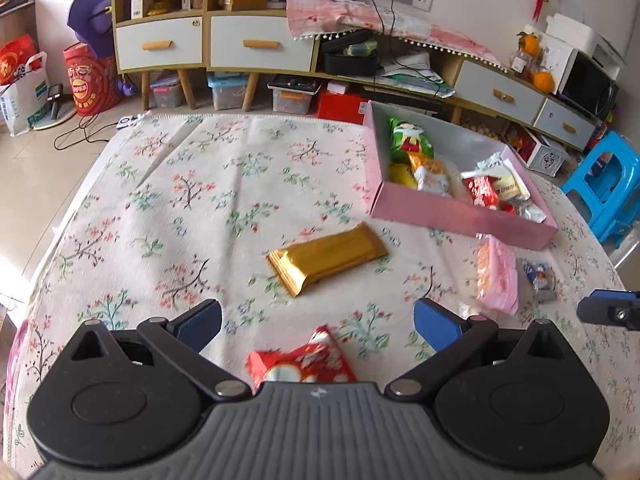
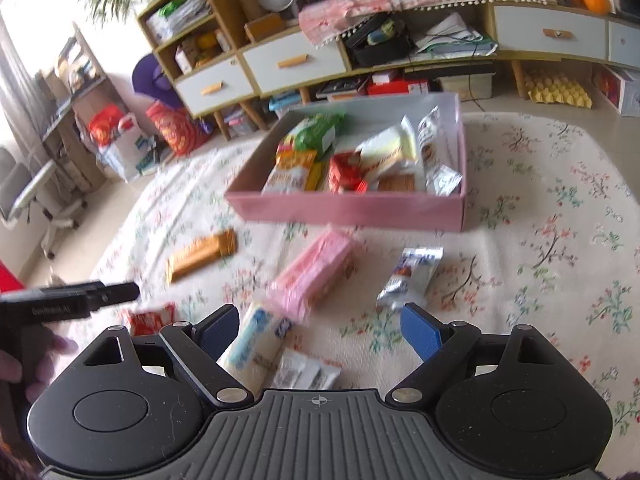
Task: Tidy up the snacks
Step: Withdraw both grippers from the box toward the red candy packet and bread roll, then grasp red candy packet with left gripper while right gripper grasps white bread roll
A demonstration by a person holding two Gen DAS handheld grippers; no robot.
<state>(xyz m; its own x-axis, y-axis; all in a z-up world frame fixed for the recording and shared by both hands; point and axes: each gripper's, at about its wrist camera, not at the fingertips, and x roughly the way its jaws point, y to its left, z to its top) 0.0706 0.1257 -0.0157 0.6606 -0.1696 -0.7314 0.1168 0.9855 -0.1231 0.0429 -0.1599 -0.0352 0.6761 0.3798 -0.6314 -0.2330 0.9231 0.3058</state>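
Note:
A pink box (image 1: 460, 216) (image 2: 344, 210) on the floral cloth holds several snack packets. In the left wrist view my left gripper (image 1: 318, 322) stands open over the cloth; a red snack pack (image 1: 304, 362) lies close below between its jaws, untouched. A gold packet (image 1: 326, 258) (image 2: 200, 256) lies ahead. A pink packet (image 1: 496, 276) (image 2: 316, 272) and a small silver-blue sachet (image 1: 540, 278) (image 2: 412, 276) lie near the box. My right gripper (image 2: 320, 330) is open above a white-blue packet (image 2: 256, 344) and a clear sachet (image 2: 304, 372), gripping nothing.
The table edge curves off at left and right. Behind stand low cabinets (image 1: 256, 44) with drawers, storage bins, a fan and cables. A blue stool (image 1: 608, 184) stands at the right. The other gripper's tip (image 1: 608, 312) (image 2: 116, 294) shows in each view.

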